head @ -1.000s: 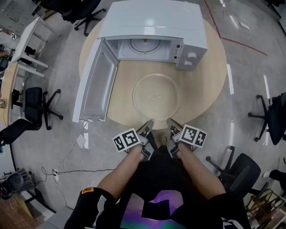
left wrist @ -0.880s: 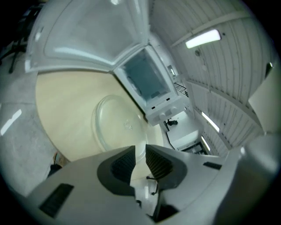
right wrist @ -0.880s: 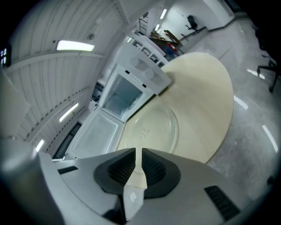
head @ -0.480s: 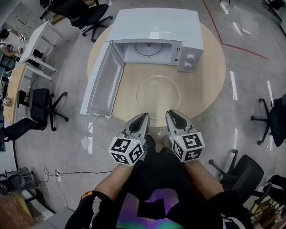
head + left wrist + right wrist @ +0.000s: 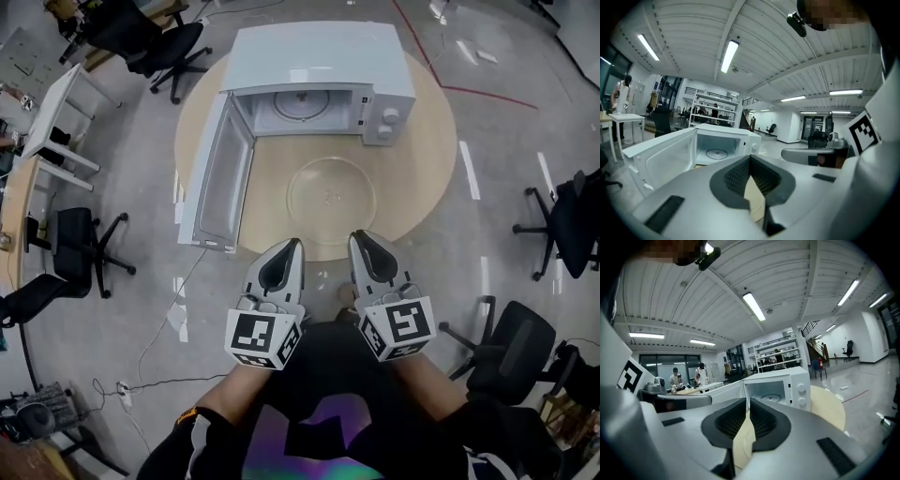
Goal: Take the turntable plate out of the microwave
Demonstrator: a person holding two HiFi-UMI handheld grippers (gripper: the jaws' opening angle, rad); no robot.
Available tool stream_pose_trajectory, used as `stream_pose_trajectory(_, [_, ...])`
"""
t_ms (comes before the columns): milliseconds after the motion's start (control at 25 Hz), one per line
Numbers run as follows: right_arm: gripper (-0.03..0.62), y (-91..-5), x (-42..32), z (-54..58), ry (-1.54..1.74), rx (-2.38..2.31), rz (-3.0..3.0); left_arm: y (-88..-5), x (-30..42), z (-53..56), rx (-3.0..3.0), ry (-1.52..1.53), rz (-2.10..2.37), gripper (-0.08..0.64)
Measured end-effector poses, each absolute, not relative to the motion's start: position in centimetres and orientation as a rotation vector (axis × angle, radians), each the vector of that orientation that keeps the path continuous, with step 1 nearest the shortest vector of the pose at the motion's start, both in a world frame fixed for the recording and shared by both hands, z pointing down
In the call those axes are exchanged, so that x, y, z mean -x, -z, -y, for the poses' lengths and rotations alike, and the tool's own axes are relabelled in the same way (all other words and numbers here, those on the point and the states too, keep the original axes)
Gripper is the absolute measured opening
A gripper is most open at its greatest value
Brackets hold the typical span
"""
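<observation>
Already out of the oven, the turntable plate [image 5: 331, 199] lies flat on the round, pale wood-grain counter [image 5: 427, 159], just in front of the microwave [image 5: 319, 56]. It is a clear glass disc with a raised rim and a small moulded hub at its centre, and the wood shows through it. The microwave is a boxy white shell. Its door [image 5: 217, 183] hangs wide open, and a circular ring sits on the cavity floor. The left tongs [image 5: 289, 246] and right tongs [image 5: 359, 239] are smooth grey plastic with ribbed dark pads. They hover at the counter's near edge, both closed on nothing, clear of the plate.
</observation>
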State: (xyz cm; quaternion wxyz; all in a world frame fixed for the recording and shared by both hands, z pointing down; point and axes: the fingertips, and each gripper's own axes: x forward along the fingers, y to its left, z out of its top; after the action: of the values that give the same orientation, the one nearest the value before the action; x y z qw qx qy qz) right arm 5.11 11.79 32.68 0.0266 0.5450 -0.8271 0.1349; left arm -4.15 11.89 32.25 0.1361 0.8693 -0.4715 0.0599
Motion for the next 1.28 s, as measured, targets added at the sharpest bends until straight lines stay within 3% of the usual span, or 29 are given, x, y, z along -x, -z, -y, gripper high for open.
stream_pose_trajectory(560, [0.028,-30.4,1.3,-19.3,-0.291,-1.872,2.392,-30.6,11.7,-16.5,-2.625,-0.160,1.299,0.048])
stream_pose_trajectory(1280, [0.020,-31.6,-3.9,-21.6,-0.304,-1.807,2.425,-31.1,6.2,-19.0,-2.655,-0.246,1.353,0.048])
